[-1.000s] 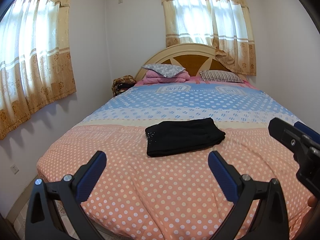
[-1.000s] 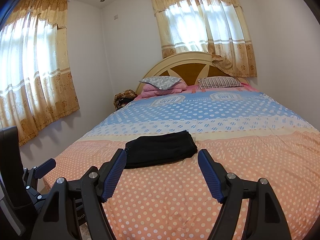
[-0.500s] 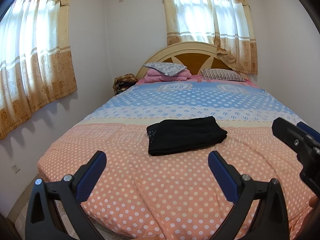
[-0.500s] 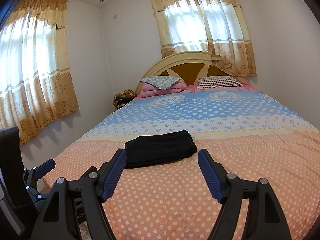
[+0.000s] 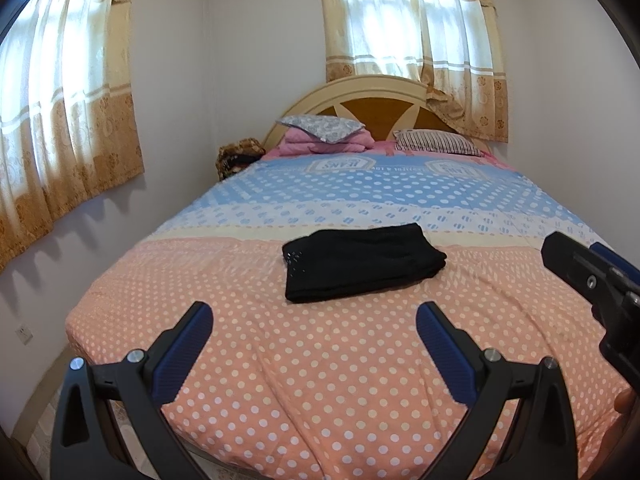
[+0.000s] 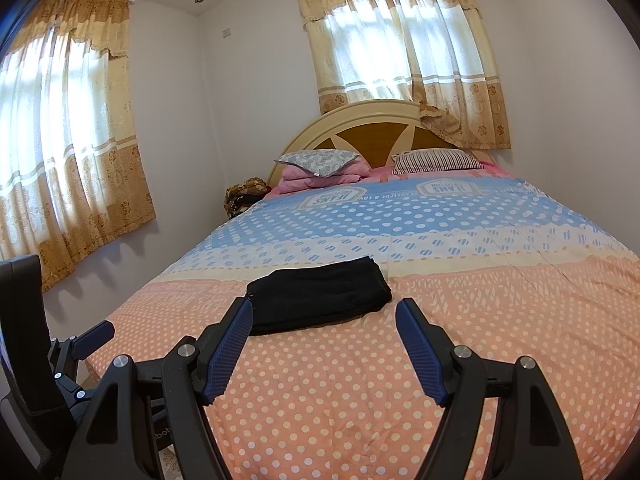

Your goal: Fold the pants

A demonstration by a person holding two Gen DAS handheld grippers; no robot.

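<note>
Folded pants beyond right gripper

**A bright bedroom**

A big bed fills the room. Its cover has white dots on pink near us and on blue farther back. Two pillows and a folded pink blanket lie by the round headboard. Gold curtains hang over two sunny windows. A brown bag sits in the corner beside the bed.

Right tool cut off at frame edge.
</note>
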